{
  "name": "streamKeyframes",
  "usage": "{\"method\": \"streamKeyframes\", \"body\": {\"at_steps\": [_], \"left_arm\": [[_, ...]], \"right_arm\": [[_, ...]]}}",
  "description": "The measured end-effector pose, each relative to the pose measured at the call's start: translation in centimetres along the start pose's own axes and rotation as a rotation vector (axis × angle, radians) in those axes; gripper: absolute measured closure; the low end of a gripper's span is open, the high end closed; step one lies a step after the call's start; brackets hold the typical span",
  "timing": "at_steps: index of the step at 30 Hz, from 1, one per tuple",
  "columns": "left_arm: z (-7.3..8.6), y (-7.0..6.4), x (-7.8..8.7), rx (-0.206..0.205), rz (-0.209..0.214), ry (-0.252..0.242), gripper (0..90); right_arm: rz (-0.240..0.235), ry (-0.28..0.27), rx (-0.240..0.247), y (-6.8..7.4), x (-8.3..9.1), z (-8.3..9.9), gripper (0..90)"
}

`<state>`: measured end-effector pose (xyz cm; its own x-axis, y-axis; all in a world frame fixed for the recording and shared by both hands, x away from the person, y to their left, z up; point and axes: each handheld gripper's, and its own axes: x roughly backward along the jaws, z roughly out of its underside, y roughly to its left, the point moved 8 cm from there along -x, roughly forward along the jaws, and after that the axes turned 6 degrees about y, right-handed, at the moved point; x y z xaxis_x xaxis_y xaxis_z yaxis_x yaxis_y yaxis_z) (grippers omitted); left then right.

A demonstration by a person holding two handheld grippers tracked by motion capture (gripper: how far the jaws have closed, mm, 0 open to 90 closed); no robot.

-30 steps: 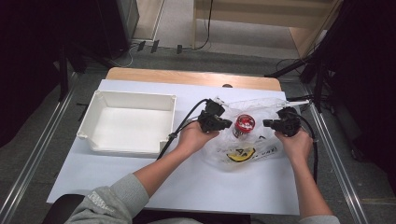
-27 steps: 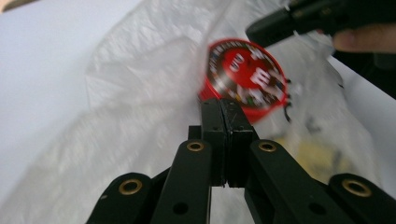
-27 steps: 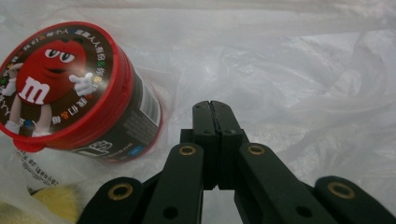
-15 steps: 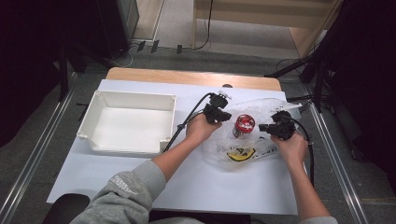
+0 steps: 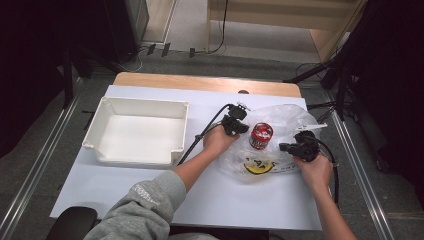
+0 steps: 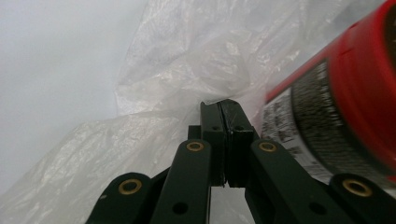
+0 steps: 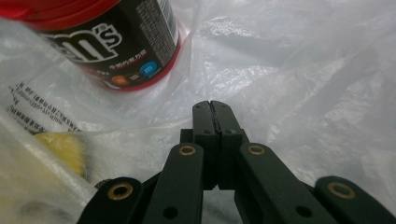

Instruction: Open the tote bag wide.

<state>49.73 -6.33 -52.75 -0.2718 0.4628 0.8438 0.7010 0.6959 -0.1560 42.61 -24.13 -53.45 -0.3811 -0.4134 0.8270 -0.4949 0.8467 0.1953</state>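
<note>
The clear plastic bag (image 5: 280, 150) around the red can (image 5: 261, 136) is pinched by the closed left tool (image 5: 239, 126) and the closed right tool (image 5: 286, 147).

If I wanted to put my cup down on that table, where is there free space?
The white table is bare along the near edge, in front of the white tray and below the plastic bag. A narrow strip also runs behind the tray. The right half is crowded: the bag, the red can, the left gripper and right gripper.
</note>
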Motion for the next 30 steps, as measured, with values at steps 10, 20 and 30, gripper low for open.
{"method": "streamKeyframes", "body": {"at_steps": [10, 20, 30], "left_arm": [[-0.3, 2.0, 0.4, 0.02, -0.075, 0.007, 90.0], [-0.2, 2.7, 0.7, 0.037, -0.085, 0.012, 88.3], [-0.1, 2.1, 0.6, 0.031, -0.032, 0.008, 89.1]], "right_arm": [[0.008, -0.017, 0.005, 0.2, 1.3, 2.3, 90.0], [0.024, -0.04, -0.041, -1.1, 2.7, 4.3, 90.0], [0.043, -0.018, -0.026, -0.8, 2.3, 3.6, 90.0]]}}
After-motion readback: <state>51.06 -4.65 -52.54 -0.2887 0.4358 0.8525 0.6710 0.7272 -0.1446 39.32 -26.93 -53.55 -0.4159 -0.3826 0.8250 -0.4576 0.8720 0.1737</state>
